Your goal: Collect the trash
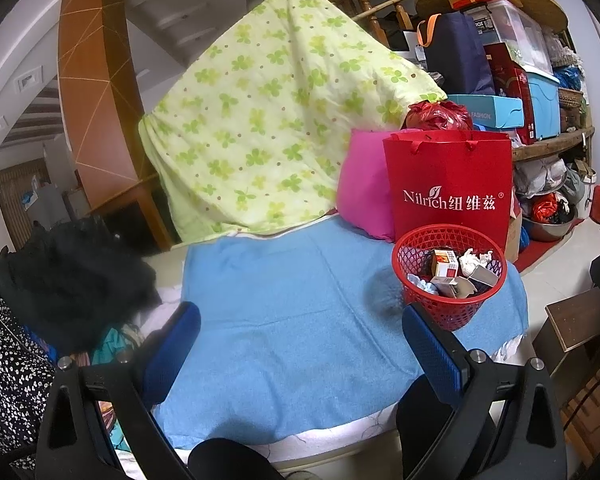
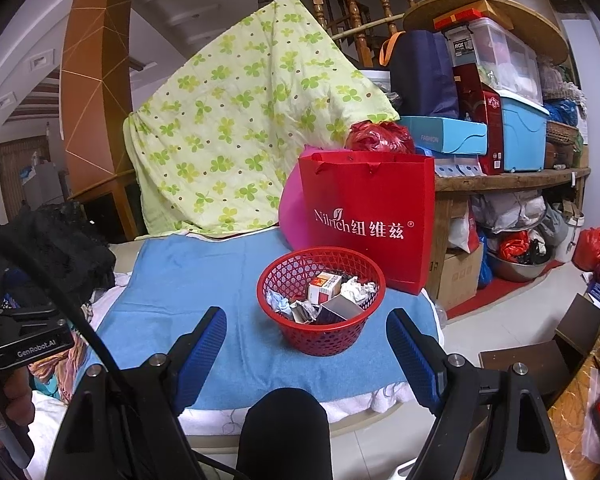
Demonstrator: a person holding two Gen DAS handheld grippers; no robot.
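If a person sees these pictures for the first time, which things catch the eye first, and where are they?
First, the round red plastic mesh basket, full of small cartons and crumpled paper, on the blue towel cloth. Directly behind it stands the glossy red paper gift bag with white lettering. Further back left, a pale green quilt with a clover print hangs draped.

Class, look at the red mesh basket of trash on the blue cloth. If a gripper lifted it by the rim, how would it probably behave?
The basket is thin plastic mesh, so its rim would probably flex a little. It holds only small boxes and crumpled paper, so it is likely light. A tilted lift could tip loose pieces out. Both grippers are open and empty.
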